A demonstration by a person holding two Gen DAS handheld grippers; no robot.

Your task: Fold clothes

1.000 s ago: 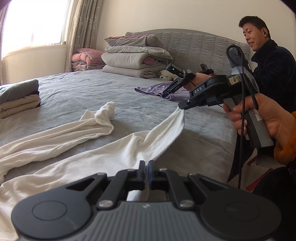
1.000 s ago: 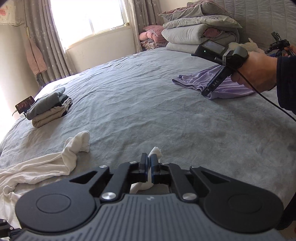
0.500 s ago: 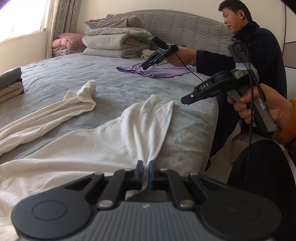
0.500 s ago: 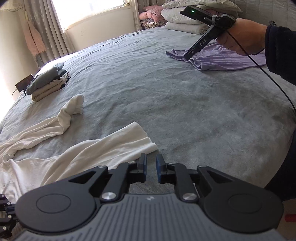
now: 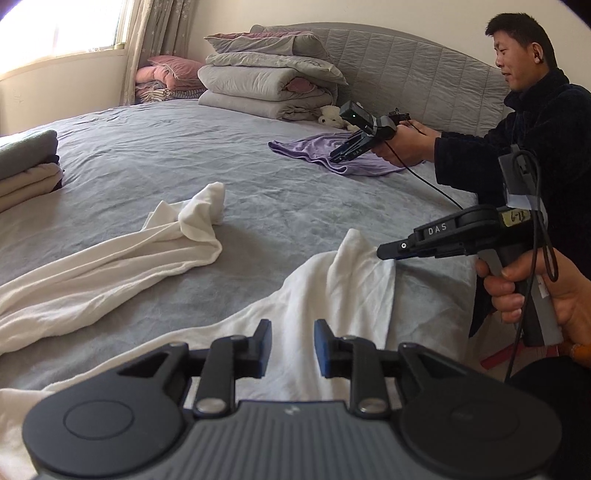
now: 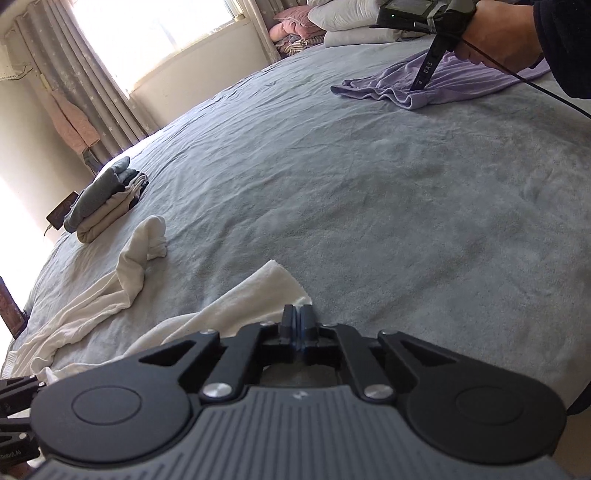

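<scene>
Daylight is admitted through the window [image 6: 166,33], which is blown out to white in both views. The grey bed cover [image 5: 258,177] is evenly lit, and only soft shadows are cast in the folds of the white garment [image 5: 177,240]. Straight lines are bent by fisheye distortion, and dark vignetting is seen at the corners. The near gripper bodies are rendered sharply.

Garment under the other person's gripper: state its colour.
The garment is light purple, a plain lilac; clearest in the right wrist view.
</scene>
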